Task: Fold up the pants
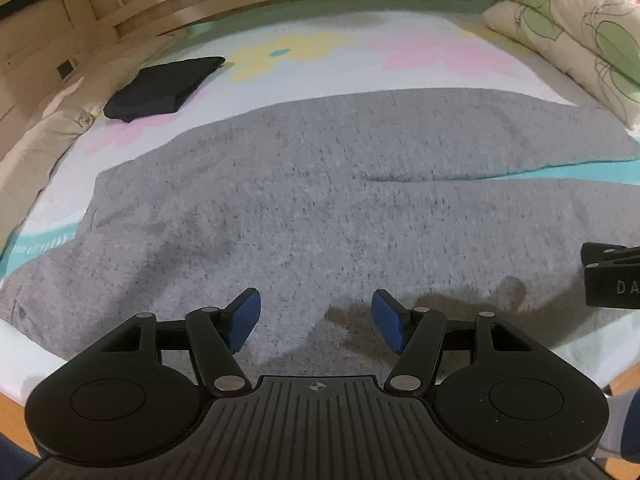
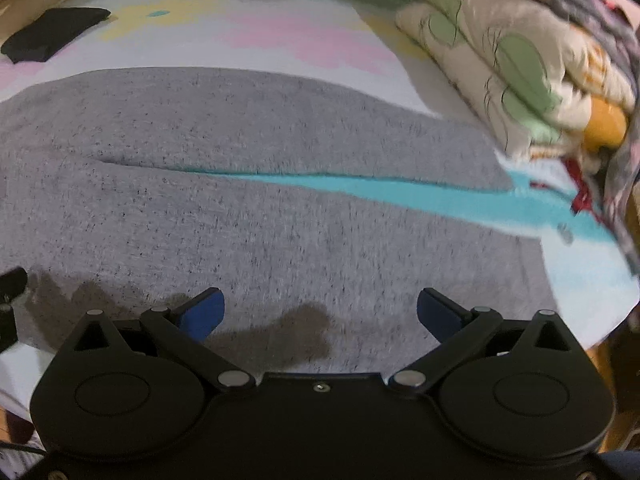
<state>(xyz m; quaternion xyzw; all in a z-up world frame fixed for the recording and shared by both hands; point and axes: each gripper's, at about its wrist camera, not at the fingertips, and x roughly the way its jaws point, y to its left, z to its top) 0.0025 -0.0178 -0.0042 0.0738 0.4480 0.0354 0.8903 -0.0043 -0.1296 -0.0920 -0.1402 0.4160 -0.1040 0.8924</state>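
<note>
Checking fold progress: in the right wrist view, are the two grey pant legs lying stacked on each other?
No, the grey pants lie spread flat, with a teal strip of bedsheet showing between the legs.
</note>
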